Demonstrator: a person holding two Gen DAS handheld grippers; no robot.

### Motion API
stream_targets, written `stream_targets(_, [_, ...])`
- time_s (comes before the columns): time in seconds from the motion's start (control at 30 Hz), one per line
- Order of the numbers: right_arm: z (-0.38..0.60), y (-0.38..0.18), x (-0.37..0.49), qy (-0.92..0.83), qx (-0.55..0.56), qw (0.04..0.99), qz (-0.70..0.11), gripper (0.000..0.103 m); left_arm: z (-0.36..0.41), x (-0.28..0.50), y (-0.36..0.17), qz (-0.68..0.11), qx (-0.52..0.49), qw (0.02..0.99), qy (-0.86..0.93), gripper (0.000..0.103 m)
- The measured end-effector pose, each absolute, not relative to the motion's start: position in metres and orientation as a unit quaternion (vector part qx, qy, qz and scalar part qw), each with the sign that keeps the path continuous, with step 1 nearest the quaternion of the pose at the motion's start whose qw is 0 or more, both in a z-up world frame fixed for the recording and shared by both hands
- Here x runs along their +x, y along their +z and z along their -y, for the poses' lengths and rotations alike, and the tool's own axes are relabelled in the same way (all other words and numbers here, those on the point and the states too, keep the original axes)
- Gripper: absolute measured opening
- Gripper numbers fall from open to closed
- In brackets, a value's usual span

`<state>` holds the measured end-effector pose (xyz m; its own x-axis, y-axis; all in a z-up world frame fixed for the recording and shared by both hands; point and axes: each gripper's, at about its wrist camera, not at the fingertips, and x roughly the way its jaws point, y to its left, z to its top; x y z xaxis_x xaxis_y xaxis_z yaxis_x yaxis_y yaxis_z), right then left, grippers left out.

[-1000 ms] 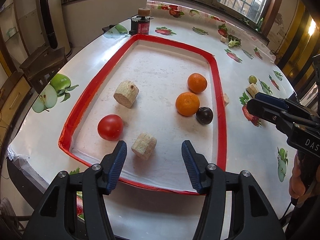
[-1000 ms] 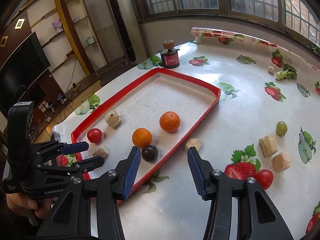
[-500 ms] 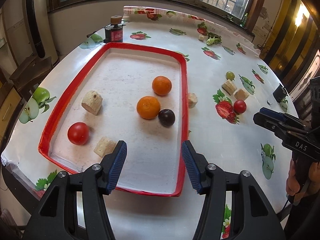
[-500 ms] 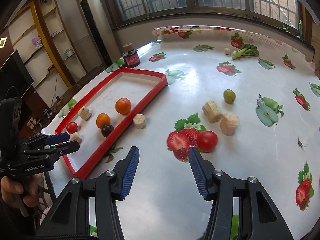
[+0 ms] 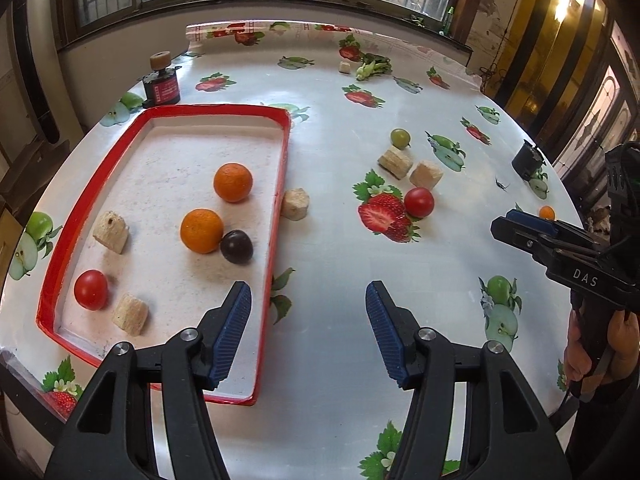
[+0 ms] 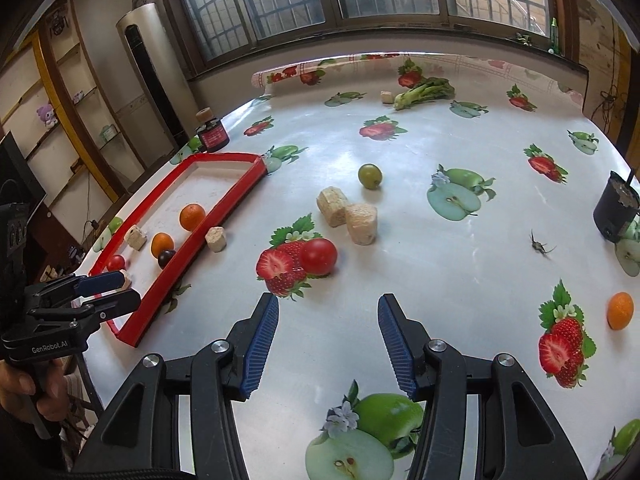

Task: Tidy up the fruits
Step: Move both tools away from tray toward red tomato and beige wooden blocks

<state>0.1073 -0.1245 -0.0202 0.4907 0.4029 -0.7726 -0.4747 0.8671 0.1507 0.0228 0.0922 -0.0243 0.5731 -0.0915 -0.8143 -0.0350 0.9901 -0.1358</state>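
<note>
A red-rimmed tray [image 5: 285,168] [image 6: 236,190] holds two oranges [image 5: 233,182] [image 5: 201,231], a dark plum [image 5: 237,246], a red tomato [image 5: 91,289] and two beige chunks [image 5: 110,231]. On the table outside lie a red tomato [image 5: 419,202] [image 6: 318,256], a green fruit [image 5: 400,137] [image 6: 370,176], a small orange [image 6: 620,310] and beige chunks [image 6: 361,224]. My left gripper [image 5: 308,330] is open and empty, above the tray's near right rim. My right gripper [image 6: 326,346] is open and empty, in front of the loose red tomato.
A dark jar with a cork lid [image 5: 161,84] stands behind the tray. A black cup [image 6: 618,210] stands at the right edge. Green leafy vegetable [image 6: 424,92] lies at the far side. One beige chunk [image 5: 295,204] rests against the tray's outer right wall.
Both grippers have swung to the right, away from the tray and toward the loose fruits on the tablecloth. Both stay open and empty.
</note>
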Motion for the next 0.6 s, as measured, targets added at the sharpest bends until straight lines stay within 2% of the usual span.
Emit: stream_targets(0.6, [0.129, -0.035, 0.14, 0.247, -0.041, 0.858, -0.449, 0.054, -0.039, 0.052, -0.035, -0.479, -0.051, 0.874, -0.067, 0.058])
